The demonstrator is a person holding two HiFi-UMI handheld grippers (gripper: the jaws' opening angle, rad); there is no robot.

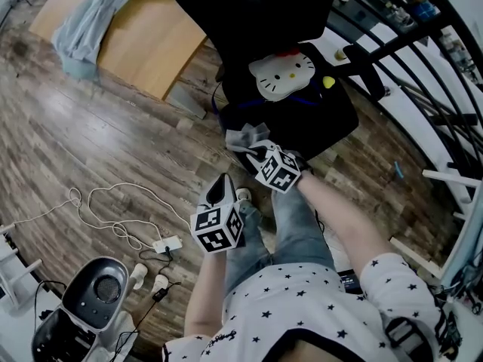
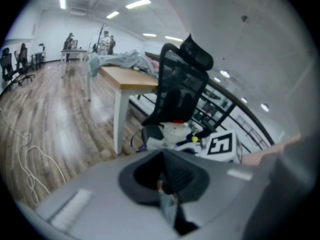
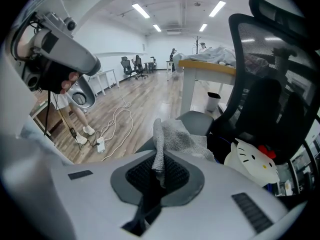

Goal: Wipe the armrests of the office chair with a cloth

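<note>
The right gripper (image 3: 159, 171) pinches the cloth (image 3: 176, 136) at the armrest (image 3: 199, 121) — wiping step, likely; next, sweep along it. Meanwhile the left gripper (image 2: 167, 186) sits closed, empty.

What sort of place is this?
Likely a big open-plan office: a black mesh office chair beside a wooden desk, more office chairs at desks along the far wall, strip lights across the ceiling.
</note>
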